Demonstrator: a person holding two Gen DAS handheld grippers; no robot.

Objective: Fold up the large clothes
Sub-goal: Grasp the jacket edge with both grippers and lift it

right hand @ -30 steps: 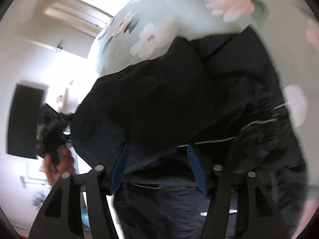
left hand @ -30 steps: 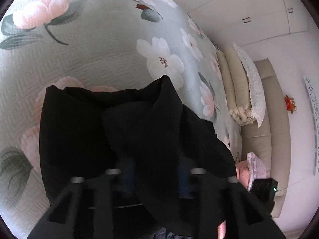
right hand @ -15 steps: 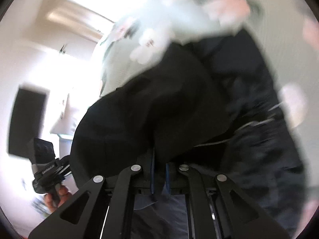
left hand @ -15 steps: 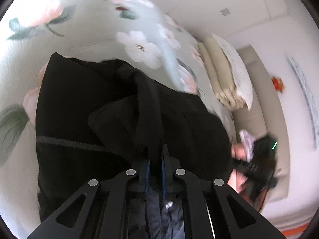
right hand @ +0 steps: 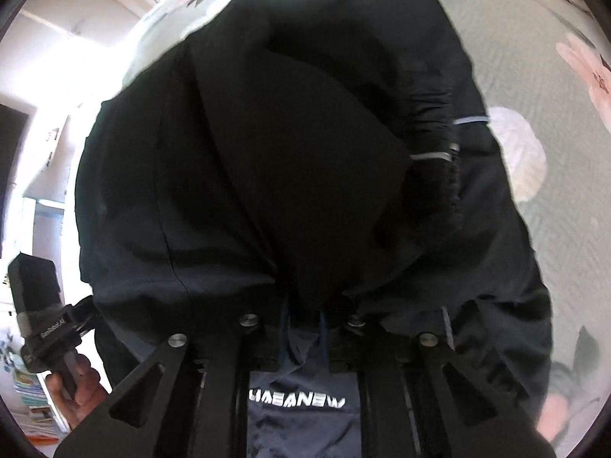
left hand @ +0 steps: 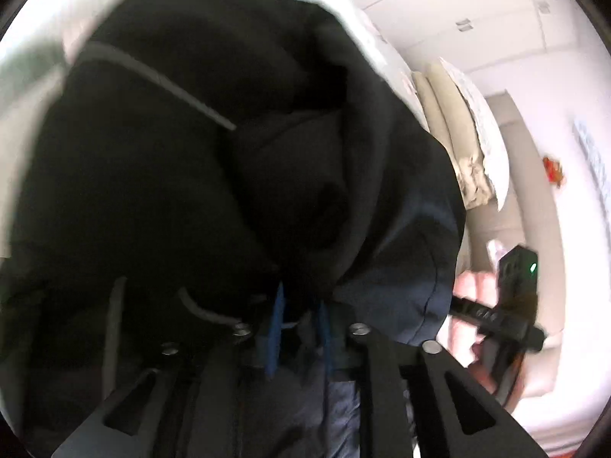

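Note:
A large black jacket [left hand: 198, 175] with thin grey piping fills both views. My left gripper [left hand: 299, 324] is shut on a fold of its fabric, which bunches between the blue finger pads. My right gripper [right hand: 301, 320] is shut on another fold of the same jacket [right hand: 290, 152], which hangs lifted over the floral bedspread [right hand: 542, 87]. White lettering [right hand: 296, 402] on the jacket shows below the right fingers. The right gripper's body and the hand holding it show in the left wrist view [left hand: 508, 313]. The left one shows in the right wrist view [right hand: 42, 320].
Beige pillows [left hand: 458, 145] and a padded headboard [left hand: 534, 198] lie at the bed's right end, with white cupboards [left hand: 477, 11] behind. A bright window [right hand: 46, 87] and shelves stand to the left in the right wrist view.
Both grippers went from open around the fabric to shut on it. They have lifted the jacket, which now covers most of each view.

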